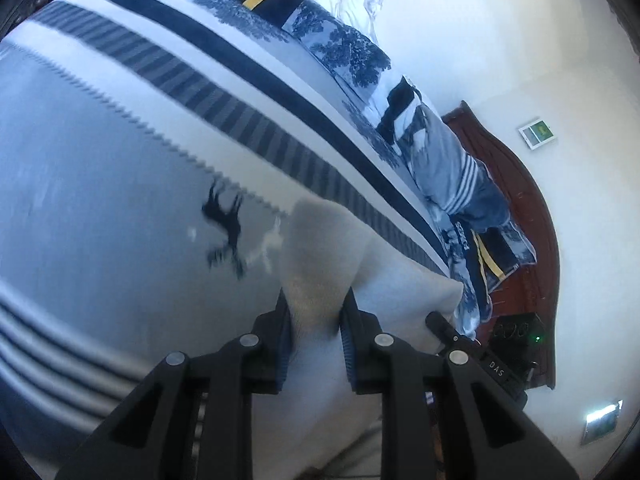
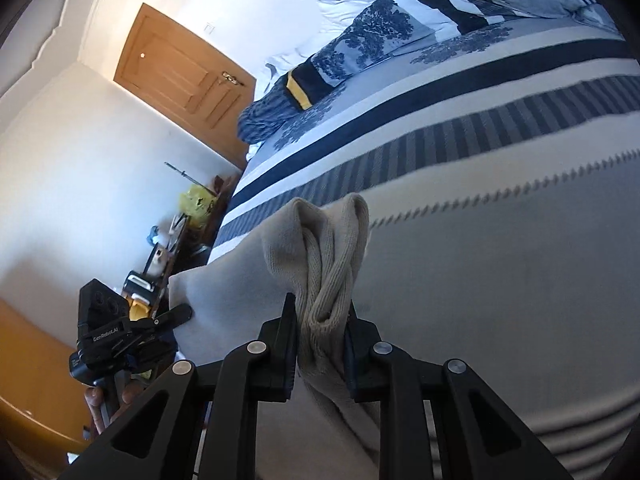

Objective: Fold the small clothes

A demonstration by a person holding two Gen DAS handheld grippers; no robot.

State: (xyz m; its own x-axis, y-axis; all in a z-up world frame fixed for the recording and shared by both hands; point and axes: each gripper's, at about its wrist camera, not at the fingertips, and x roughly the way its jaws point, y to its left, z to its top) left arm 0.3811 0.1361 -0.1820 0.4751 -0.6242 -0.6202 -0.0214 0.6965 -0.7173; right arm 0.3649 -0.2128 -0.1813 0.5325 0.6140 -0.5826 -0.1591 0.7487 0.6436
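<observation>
A beige knit garment [image 1: 400, 292] hangs stretched between my two grippers just above the striped blue bedspread [image 1: 120, 160]. My left gripper [image 1: 316, 300] is shut on one bunched edge of it. In the right wrist view my right gripper [image 2: 322, 300] is shut on a twisted, ribbed fold of the same garment [image 2: 320, 248], and the flat cloth runs left towards the left gripper [image 2: 176, 314], which a hand [image 2: 96, 400] holds. The right gripper's black body [image 1: 472, 348] shows at the garment's far corner in the left wrist view.
Patterned blue pillows [image 1: 348, 52] and a grey garment with white stripes [image 1: 452, 168] lie along the bed's far side by a dark wooden headboard [image 1: 536, 216]. A wooden door [image 2: 180, 76] and floor clutter [image 2: 192, 208] stand beyond the bed's edge. The bedspread [image 2: 500, 280] spreads out ahead.
</observation>
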